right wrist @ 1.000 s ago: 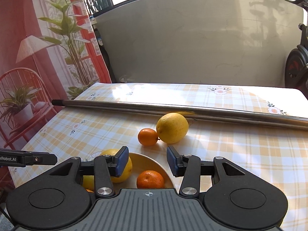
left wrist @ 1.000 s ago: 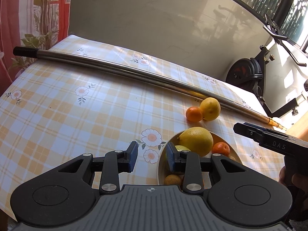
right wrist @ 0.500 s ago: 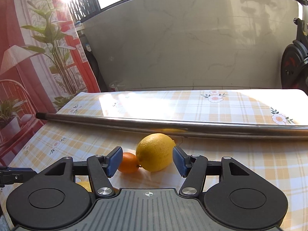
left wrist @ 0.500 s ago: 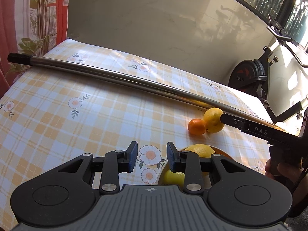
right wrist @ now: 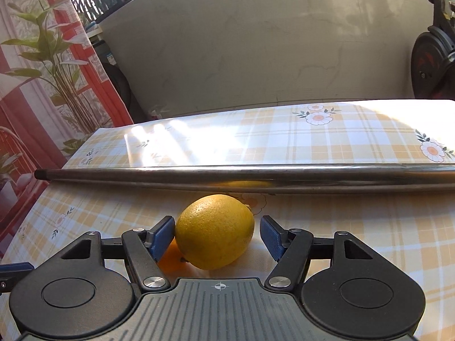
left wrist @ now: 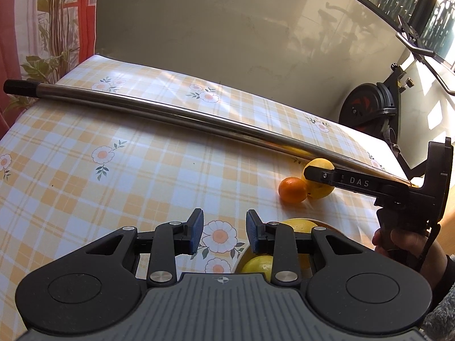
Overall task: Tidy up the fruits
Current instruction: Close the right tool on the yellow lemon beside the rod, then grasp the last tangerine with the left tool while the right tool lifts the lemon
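Checked tablecloth [right wrist: 355, 227]; right gripper [right wrist: 217, 237] open around lemon [right wrist: 214, 231], seemingly untouched.

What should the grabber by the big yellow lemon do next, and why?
Probably close the right gripper gently. The big yellow lemon already sits between its open blue jaws, resting on the checked tablecloth. The small orange tangerine beside it stays outside the jaws.
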{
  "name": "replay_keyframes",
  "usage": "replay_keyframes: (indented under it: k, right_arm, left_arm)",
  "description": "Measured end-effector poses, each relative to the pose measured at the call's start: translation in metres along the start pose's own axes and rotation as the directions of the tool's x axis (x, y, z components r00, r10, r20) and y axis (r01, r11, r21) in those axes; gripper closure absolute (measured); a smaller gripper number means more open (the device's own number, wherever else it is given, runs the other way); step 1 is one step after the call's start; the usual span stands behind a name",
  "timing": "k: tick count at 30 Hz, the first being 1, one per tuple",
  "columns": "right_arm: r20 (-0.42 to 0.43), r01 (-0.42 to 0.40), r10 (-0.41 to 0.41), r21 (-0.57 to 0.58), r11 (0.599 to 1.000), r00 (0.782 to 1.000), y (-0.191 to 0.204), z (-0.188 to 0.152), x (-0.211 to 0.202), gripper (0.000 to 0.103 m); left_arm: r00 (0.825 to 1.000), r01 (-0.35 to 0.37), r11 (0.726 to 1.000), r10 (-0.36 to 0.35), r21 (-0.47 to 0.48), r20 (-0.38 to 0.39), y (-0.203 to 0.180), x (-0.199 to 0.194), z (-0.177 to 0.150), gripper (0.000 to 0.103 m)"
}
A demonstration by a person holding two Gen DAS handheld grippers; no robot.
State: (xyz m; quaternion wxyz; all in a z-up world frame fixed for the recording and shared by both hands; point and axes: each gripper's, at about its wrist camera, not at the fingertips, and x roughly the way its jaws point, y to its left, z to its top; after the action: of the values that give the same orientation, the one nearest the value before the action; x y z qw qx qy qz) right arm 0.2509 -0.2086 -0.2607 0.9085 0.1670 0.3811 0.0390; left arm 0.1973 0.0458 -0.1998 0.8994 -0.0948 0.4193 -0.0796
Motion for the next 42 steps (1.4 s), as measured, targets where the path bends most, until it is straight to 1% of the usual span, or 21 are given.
replay_keyframes:
  k: [5, 8, 12, 15, 21, 23, 25, 30, 33, 36, 38, 41, 42]
  right_arm:
    - [-0.021, -0.001, 0.001, -0.003, 1.0, 1.0, 0.001, -0.001, 0.003, 0.045]
    - [-0.021, 0.001, -0.001, -0.008, 1.0, 1.0, 0.002, 0.0, 0.003, 0.045]
    - [-0.012, 0.026, -0.027, -0.017, 1.0, 1.0, 0.003, -0.002, -0.001, 0.046]
    - [-0.011, 0.03, -0.03, -0.012, 0.999, 0.999, -0.002, -0.005, -0.007, 0.046]
    - [0.002, 0.038, -0.039, 0.031, 0.999, 0.999, -0.02, -0.013, -0.024, 0.046]
    - [0.007, 0.038, -0.039, 0.052, 0.998, 0.999, -0.027, -0.018, -0.032, 0.046]
    - [0.01, 0.042, -0.043, 0.072, 0.997, 0.999, -0.033, -0.022, -0.04, 0.046]
    - [0.005, 0.051, -0.052, 0.107, 0.993, 0.999, -0.046, -0.031, -0.055, 0.046]
    - [0.017, 0.053, -0.056, 0.113, 0.992, 0.998, -0.05, -0.037, -0.065, 0.046]
    - [0.035, 0.051, -0.055, 0.106, 0.993, 0.998, -0.052, -0.04, -0.074, 0.046]
    - [0.053, 0.055, -0.061, 0.1, 0.993, 0.997, -0.052, -0.041, -0.081, 0.046]
    - [0.075, 0.059, -0.066, 0.099, 0.993, 0.995, -0.052, -0.045, -0.09, 0.046]
    - [0.079, 0.057, -0.065, 0.1, 0.993, 0.995, -0.053, -0.047, -0.092, 0.046]
  left_arm:
    - [1.0, 0.0, 1.0, 0.0, 0.001, -0.004, -0.002, 0.001, -0.001, 0.069]
    - [1.0, 0.001, 1.0, -0.001, 0.003, -0.005, -0.002, 0.001, -0.001, 0.069]
    - [1.0, 0.011, 1.0, -0.011, 0.004, -0.007, -0.002, 0.002, 0.0, 0.069]
    - [1.0, 0.019, 1.0, -0.019, 0.008, -0.007, -0.004, 0.003, 0.0, 0.069]
    - [0.999, 0.044, 0.999, -0.044, 0.019, -0.017, -0.01, 0.004, 0.003, 0.067]
    - [0.999, 0.049, 0.998, -0.048, 0.027, -0.021, -0.013, 0.005, 0.005, 0.063]
    - [0.998, 0.054, 0.998, -0.054, 0.041, -0.023, -0.017, 0.008, 0.009, 0.062]
    - [0.994, 0.105, 0.991, -0.102, 0.081, -0.038, -0.036, 0.019, 0.024, 0.062]
    - [0.99, 0.133, 0.986, -0.129, 0.096, -0.054, -0.049, 0.032, 0.034, 0.061]
    - [0.981, 0.177, 0.983, -0.171, 0.058, -0.086, -0.056, 0.052, 0.044, 0.061]
    - [0.971, 0.198, 0.98, -0.195, 0.007, -0.135, -0.058, 0.07, 0.049, 0.061]
    - [0.963, 0.192, 0.98, -0.198, -0.052, -0.184, -0.059, 0.093, 0.055, 0.061]
    - [0.961, 0.178, 0.981, -0.19, -0.076, -0.202, -0.058, 0.102, 0.056, 0.061]
